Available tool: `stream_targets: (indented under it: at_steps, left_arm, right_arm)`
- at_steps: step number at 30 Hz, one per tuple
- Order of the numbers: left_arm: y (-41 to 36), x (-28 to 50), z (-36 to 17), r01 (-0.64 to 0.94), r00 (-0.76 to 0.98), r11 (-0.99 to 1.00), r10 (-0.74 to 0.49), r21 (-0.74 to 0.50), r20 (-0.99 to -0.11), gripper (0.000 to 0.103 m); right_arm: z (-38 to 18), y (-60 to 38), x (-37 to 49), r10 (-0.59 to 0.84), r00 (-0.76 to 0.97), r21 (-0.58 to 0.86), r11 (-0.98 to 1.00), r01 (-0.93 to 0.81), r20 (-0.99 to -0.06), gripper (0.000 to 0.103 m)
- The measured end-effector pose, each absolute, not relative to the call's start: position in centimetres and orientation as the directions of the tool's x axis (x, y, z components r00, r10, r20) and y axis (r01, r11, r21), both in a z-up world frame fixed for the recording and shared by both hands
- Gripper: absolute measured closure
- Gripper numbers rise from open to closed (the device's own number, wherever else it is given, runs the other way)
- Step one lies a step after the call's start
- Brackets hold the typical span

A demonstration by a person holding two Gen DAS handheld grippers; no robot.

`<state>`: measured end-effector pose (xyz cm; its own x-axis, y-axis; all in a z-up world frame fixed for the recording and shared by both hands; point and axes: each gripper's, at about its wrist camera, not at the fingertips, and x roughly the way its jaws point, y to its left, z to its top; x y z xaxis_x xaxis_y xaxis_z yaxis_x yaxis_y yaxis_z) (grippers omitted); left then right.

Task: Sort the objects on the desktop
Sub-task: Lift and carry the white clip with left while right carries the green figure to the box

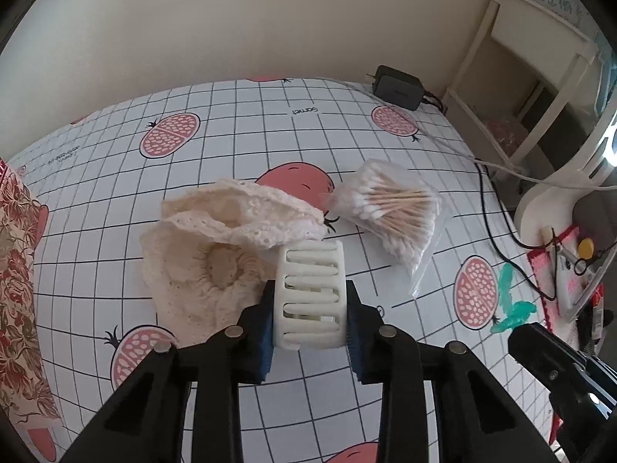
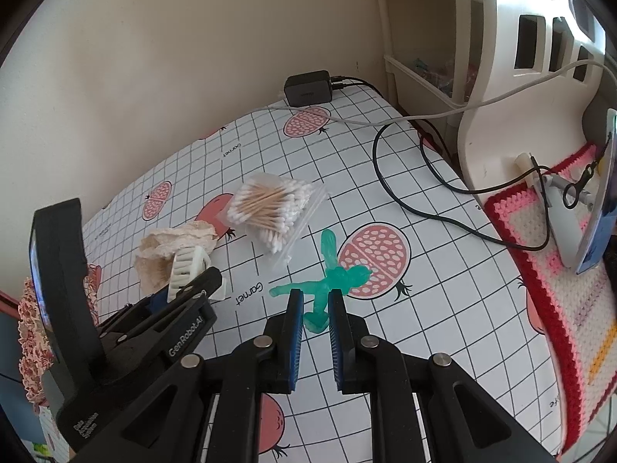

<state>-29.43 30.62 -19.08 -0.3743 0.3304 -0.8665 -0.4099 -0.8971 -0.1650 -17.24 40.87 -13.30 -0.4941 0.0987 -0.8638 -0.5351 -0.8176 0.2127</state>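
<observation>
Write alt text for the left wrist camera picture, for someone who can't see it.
The left gripper clamps a white hair claw clip between its blue pads, above a pomegranate-print tablecloth. Behind the clip lies crumpled cream lace fabric, with a bag of cotton swabs to the right.

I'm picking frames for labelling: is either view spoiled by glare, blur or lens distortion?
Left wrist view: sharp; the white hair clip is crisp, with blown-out glare at the right edge and grid lines bowed by the fisheye. Right wrist view: also sharp, the green toy figure clear; soft daylight, faint shadows, dark corners.
</observation>
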Motion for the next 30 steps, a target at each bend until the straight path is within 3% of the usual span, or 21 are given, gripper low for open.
stream_targets:
  at_steps: [12, 30]
  left_arm:
    - [30.2, -27.6, -15.9, -0.436, -0.413, -0.880, 0.382, -0.189, -0.827, 0.071]
    - [25.8, -26.0, -7.5, -0.406, -0.539, -0.879, 0.452, -0.251, -0.711, 0.070]
  right_arm:
    - [-12.0, 40.5, -17.1, 0.106, -0.514, 0.218, -0.819, -0.530, -0.851, 0.089]
    - [-6.3, 38.9, -16.1, 0.127, -0.704, 0.307, -0.836, -0.455, -0.699, 0.089]
